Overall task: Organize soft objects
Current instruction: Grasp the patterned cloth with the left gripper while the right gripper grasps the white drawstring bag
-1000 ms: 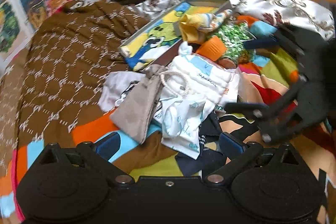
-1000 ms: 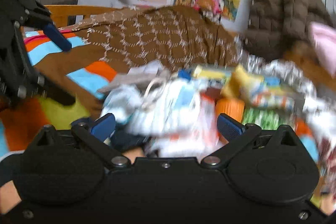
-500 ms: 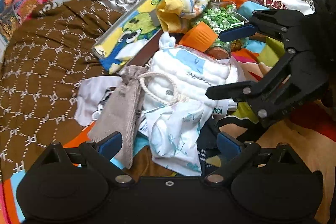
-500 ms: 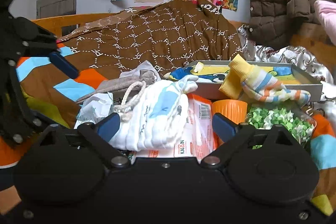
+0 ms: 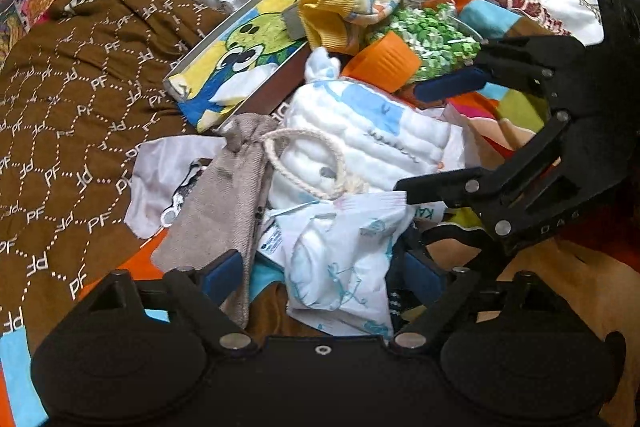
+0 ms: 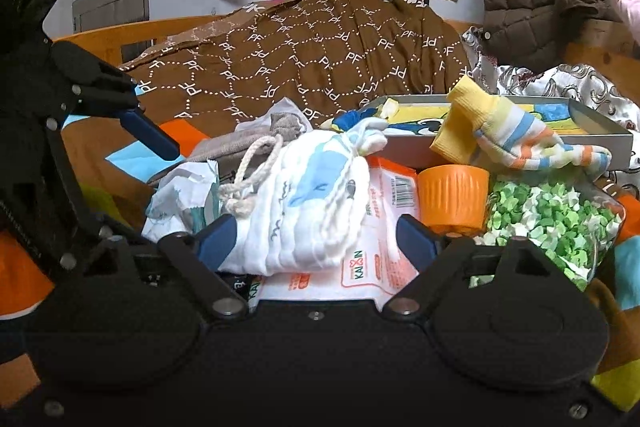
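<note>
**Two hand-held grippers closing in on a pile of soft things**

The left hand-held gripper (image 5: pixel 320 273) is standing wide, its jaws just narrowing around a crinkly white printed packet (image 5: pixel 340 259) without pressing it; a grey woven pouch (image 5: pixel 224 203) is lying beside its left finger. The right hand-held gripper (image 6: pixel 316 241) is also standing open and narrowing, straddling a quilted white drawstring bag (image 6: pixel 312 203) with a rope cord. Behind it on the bed are sitting an orange ribbed cup (image 6: pixel 452 197) and a striped sock (image 6: pixel 516 135).
</note>
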The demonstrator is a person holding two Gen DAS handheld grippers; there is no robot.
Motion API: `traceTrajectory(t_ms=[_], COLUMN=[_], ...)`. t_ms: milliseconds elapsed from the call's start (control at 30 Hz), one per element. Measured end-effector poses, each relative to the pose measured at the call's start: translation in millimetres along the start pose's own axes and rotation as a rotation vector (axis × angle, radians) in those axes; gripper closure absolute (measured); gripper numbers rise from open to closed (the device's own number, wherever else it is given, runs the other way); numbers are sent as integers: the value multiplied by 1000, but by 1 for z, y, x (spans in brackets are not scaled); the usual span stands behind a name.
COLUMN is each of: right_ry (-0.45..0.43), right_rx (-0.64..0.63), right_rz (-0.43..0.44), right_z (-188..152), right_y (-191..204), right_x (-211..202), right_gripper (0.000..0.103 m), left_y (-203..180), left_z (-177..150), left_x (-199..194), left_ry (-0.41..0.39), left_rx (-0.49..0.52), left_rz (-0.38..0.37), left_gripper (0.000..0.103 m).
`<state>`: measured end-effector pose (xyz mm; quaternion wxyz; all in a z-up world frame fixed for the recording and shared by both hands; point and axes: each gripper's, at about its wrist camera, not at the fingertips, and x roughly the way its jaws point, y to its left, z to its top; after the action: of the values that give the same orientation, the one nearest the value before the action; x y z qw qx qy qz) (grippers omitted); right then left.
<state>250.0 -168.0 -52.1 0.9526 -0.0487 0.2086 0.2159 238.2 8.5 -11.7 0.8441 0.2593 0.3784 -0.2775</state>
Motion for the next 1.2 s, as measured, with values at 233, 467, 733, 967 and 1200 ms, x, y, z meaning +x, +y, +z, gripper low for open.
traceTrajectory(t_ms=[233,467,733,967,1200], right_ry=[19,18,7,5,13], right_rx=[-1,17,20,11,-17], right_rz=[13,19,16,41,40], right_z=[-2,-2,-1,0,1], right_y=[6,4,6,8,11], right_x=[7,9,8,7,7], right_gripper=[35,45,52,70,80], left_y=[4,2,7,10,8], left_z=[-2,0,-3,-10,-10], left_x=[6,9,4,-2,-8], left_ry=[13,18,21,35,25], left_rx=[-26,-25,-43,-72,-78], left_rz=[-59,-92,-96,-88,-92], left_gripper=[28,42,47,49,50])
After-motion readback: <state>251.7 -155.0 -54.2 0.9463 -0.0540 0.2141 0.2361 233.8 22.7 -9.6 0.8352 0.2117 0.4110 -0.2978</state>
